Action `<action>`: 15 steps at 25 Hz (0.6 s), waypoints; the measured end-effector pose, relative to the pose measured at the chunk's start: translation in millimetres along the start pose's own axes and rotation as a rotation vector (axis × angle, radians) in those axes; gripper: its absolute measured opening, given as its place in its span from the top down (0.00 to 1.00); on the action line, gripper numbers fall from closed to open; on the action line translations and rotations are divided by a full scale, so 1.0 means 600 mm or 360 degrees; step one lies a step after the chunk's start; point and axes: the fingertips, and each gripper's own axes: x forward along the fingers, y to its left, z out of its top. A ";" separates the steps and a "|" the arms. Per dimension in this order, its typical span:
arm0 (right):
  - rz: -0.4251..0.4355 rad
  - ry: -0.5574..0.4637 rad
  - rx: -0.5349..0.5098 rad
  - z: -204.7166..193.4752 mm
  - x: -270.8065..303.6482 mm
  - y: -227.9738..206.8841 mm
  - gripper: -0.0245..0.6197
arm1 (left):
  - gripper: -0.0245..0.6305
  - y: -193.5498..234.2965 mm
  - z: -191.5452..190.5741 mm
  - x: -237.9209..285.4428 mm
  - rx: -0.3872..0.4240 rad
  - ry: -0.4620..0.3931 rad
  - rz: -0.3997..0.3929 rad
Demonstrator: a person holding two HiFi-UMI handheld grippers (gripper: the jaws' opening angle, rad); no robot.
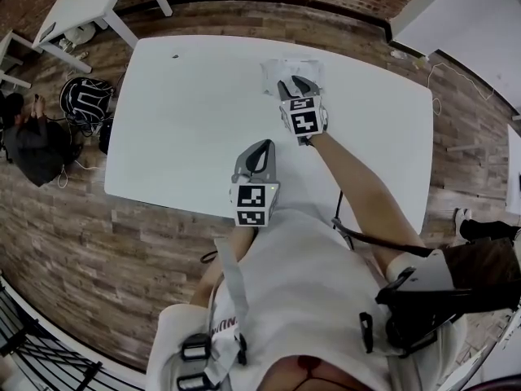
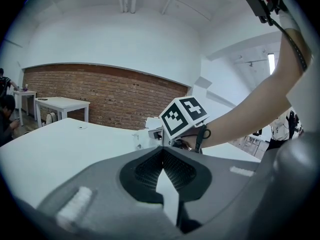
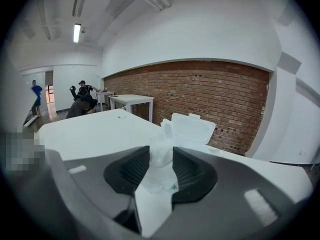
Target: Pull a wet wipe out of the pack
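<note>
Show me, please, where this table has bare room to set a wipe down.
The left half of the table is bare, between its left edge, a small dark mark near the far edge and the left gripper. The right end beyond the forearm is bare too. It is crowded only far-centre, where the right gripper is at the wipe pack.

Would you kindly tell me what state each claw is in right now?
Left claw: closed, empty.
Right claw: open, with the wet wipe standing between its jaws, not pinched.

Pack (image 1: 273, 71) partly behind right gripper (image 1: 297, 83)
</note>
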 end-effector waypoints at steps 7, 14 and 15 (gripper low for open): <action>-0.0006 0.0053 -0.0018 -0.007 0.006 -0.003 0.75 | 0.96 0.004 0.000 0.005 -0.0002 0.0003 0.0013; -0.0050 0.0075 -0.0072 -0.007 0.007 -0.012 0.87 | 0.96 0.004 0.001 0.008 -0.0001 -0.0006 0.0013; -0.0055 0.0075 -0.0073 -0.007 0.005 -0.013 0.89 | 0.96 0.003 0.000 0.008 -0.0006 0.0000 0.0007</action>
